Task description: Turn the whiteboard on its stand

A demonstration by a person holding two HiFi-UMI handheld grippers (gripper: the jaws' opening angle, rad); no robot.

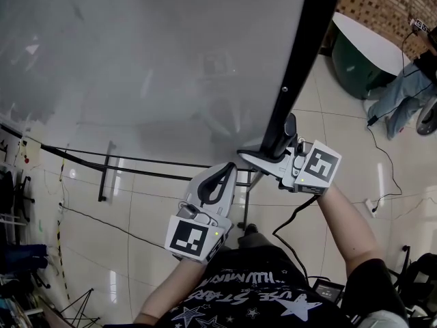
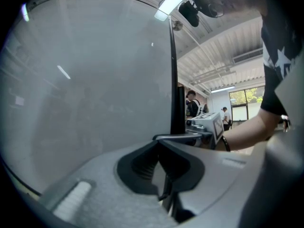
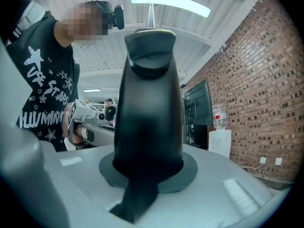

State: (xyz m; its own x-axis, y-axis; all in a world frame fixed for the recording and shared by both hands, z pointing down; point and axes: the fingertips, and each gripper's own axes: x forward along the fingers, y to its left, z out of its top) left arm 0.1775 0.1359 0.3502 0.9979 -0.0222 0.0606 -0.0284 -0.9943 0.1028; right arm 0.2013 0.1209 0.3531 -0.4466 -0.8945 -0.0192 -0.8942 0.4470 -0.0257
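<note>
We stood on a glossy, pale tiled floor [image 1: 136,210]. The black stand [image 1: 104,173] rested at its left. A black cable [image 1: 386,154] trailed at its right.

Right gripper [image 3: 149,56] — jaws clamping black frame [image 3: 149,113], brick wall [image 3: 266,103]

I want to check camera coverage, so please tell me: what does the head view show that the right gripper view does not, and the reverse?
Only the head view shows the whiteboard with its grey face, and the tiled floor. Only the right gripper view shows the ceiling lamp, a dark screen and a clear bottle. Both show the left gripper, the brick wall and the person's black star-printed shirt.
</note>
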